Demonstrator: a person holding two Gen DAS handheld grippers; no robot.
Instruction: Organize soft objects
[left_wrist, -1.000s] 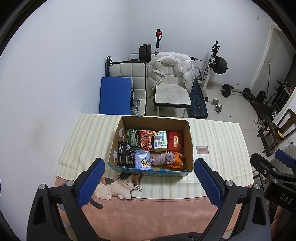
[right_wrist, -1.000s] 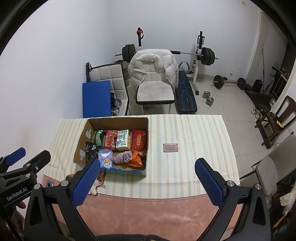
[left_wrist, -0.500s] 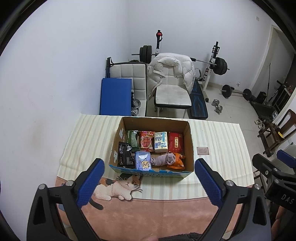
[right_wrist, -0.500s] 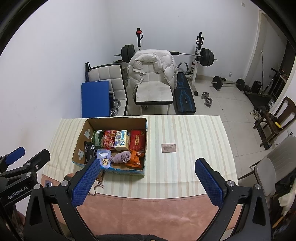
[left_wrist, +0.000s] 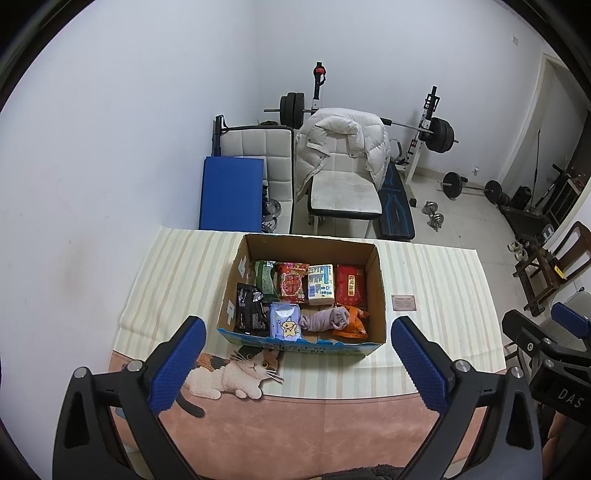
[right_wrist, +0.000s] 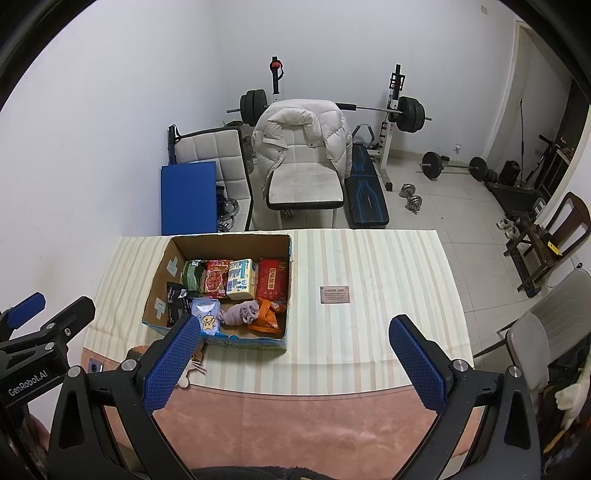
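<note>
Left wrist view: jaws of left gripper (left_wrist: 295, 354) standing spread wide, nothing between them; having just been opening to that width, probably readying for a reach. Hanging above near edge of table (left_wrist: 177, 280), tilted down toward cardboard box (left_wrist: 306, 345), not touching it.

Right wrist view: jaws of right gripper (right_wrist: 295, 354) likewise released and empty, hovering over bare striped cloth right of box.

Soft objects sitting inside box:
- far row, packed upright side by side: green packet (left_wrist: 264, 278), red snack bag (left_wrist: 293, 283), white-blue tissue pack (left_wrist: 320, 284), red pack (left_wrist: 351, 286)
- near row, lying loose: black pouch (left_wrist: 250, 308), blue star pouch (left_wrist: 285, 321), mauve rolled cloth (left_wrist: 325, 318), orange bag (left_wrist: 352, 323) partly under cloth

Judging sorting as barely begun or nearly done: cannot tell which. Small card (left_wrist: 405, 302) lying on cloth right of box, apart from it. Cat print (left_wrist: 236, 369) showing on mat just in front of box.
</note>
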